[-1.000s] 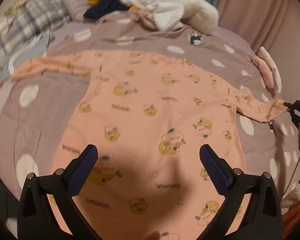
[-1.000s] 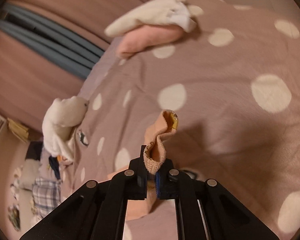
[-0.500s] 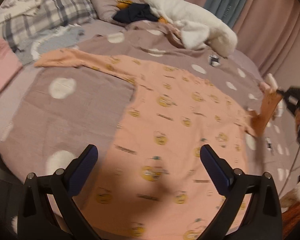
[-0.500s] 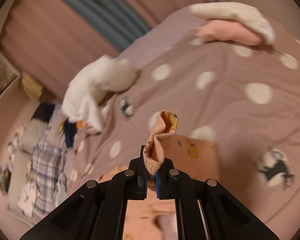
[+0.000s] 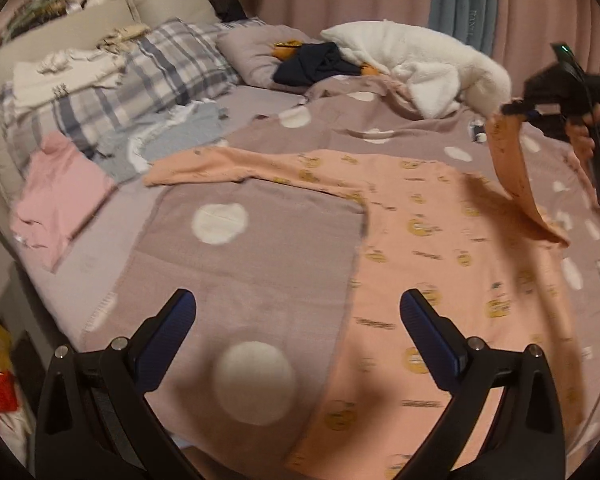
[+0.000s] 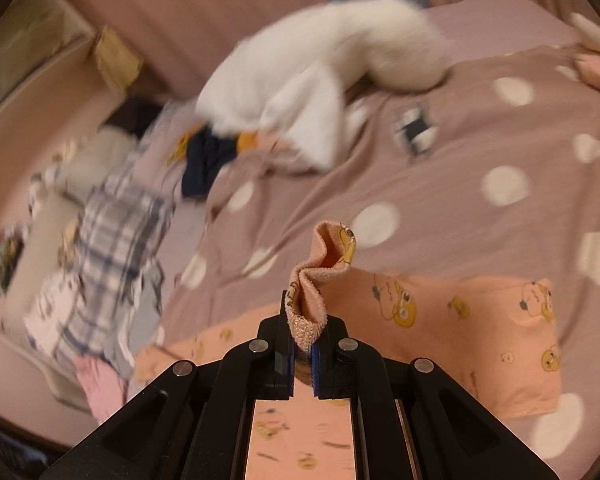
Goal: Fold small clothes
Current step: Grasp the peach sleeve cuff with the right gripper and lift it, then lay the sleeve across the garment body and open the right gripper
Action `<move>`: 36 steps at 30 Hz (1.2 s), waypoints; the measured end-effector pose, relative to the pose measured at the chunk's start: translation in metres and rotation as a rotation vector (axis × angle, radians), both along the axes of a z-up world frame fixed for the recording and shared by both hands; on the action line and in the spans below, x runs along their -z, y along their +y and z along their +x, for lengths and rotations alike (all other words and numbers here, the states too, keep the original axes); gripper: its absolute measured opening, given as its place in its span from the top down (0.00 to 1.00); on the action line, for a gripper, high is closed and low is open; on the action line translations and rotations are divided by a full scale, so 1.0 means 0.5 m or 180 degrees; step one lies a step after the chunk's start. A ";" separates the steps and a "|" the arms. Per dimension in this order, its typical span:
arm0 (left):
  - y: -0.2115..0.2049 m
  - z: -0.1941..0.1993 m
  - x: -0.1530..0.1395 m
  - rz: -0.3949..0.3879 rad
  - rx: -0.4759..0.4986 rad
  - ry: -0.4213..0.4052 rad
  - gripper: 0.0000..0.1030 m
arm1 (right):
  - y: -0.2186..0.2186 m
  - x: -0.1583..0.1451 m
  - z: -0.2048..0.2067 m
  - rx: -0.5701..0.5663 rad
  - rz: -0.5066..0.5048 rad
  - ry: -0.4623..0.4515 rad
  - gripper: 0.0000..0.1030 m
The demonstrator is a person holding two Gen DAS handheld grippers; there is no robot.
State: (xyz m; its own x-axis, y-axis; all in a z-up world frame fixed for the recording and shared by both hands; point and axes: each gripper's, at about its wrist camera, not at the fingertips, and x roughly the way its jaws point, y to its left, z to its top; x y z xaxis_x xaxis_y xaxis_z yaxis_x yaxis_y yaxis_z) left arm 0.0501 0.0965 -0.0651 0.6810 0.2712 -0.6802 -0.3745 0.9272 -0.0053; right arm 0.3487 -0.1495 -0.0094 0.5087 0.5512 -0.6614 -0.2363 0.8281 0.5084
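Note:
A peach long-sleeved top (image 5: pixel 440 248) with yellow cartoon prints lies flat on the dotted mauve blanket (image 5: pixel 252 248). Its left sleeve (image 5: pixel 204 166) stretches out to the left. My right gripper (image 6: pixel 303 354) is shut on the cuff (image 6: pixel 306 308) of the right sleeve and holds it in the air; in the left wrist view the gripper (image 5: pixel 518 110) is at the upper right with the sleeve (image 5: pixel 514 164) hanging down from it. My left gripper (image 5: pixel 298 328) is open and empty, above the blanket just left of the top's body.
A folded pink garment (image 5: pixel 58 196) and a light blue cloth (image 5: pixel 172 142) lie at the left. Plaid pillow (image 5: pixel 140 80), dark garment (image 5: pixel 316 64) and a white fluffy blanket (image 5: pixel 412 64) sit at the back. The bed's edge drops off at the lower left.
My right gripper has lifted the sleeve cuff higher and carried it inward over the top. My left gripper has swung left, from over the top's body to over the bare blanket.

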 end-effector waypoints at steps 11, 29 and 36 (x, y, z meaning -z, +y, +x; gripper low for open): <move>0.063 -0.026 0.014 0.0333 -0.0321 0.0013 0.01 | 0.231 0.136 0.005 -0.0432 -0.0408 0.0529 0.92; 0.163 -0.017 0.034 -0.0365 -0.0088 -0.0048 0.01 | 0.253 0.071 -0.174 -0.1186 -0.0032 0.0333 0.56; 0.302 0.045 0.028 -0.0635 -0.0032 -0.0307 0.01 | 0.092 0.078 -0.346 -0.0727 -0.0158 -0.0138 0.46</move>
